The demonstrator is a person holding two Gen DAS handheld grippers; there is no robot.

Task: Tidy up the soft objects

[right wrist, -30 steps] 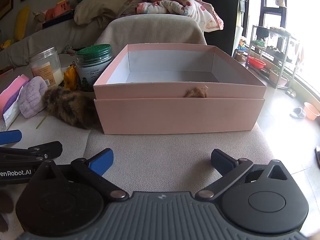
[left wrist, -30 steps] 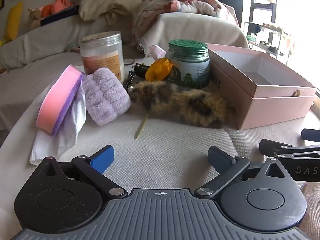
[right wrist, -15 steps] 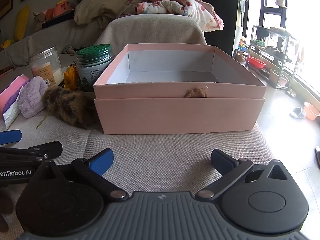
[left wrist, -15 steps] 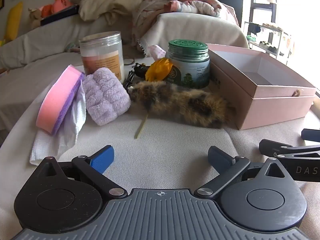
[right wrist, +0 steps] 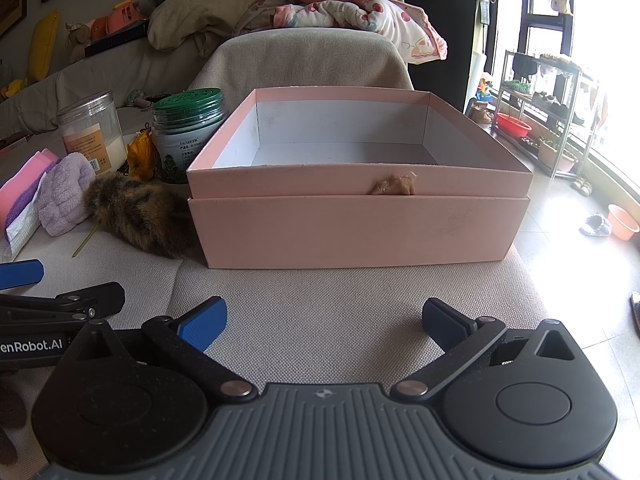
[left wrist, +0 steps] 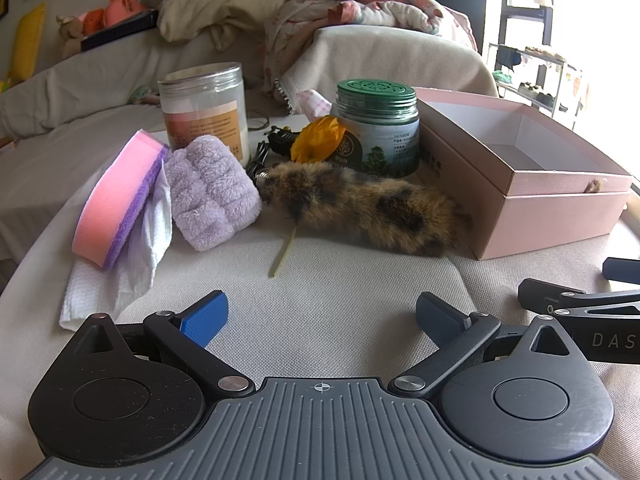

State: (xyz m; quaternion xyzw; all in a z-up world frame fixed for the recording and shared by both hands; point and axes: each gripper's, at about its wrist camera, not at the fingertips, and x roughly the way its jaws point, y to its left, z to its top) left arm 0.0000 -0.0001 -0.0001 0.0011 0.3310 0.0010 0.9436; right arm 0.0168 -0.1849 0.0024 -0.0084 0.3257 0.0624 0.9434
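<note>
A coarse, matt woven cloth (left wrist: 340, 304) covers the tabletop. The pink box (right wrist: 356, 228) looks like smooth matt cardboard, white inside. The brown mottled fur piece (left wrist: 368, 208) is long-haired and shaggy; the lilac towel (left wrist: 210, 192) is plush, quilted terry. The pink sponge (left wrist: 116, 200) is porous foam with a purple scouring layer, resting on crinkled white paper tissue (left wrist: 120, 272). Both jars are glossy: one clear plastic (left wrist: 204, 116), one with a ribbed green lid (left wrist: 376, 124). The left tongs (left wrist: 322, 314) carry matt black plastic arms, textured blue pads and shiny metal rivets.

A home living room: sofa (left wrist: 100, 76) piled with bedding (right wrist: 344, 4)
</note>
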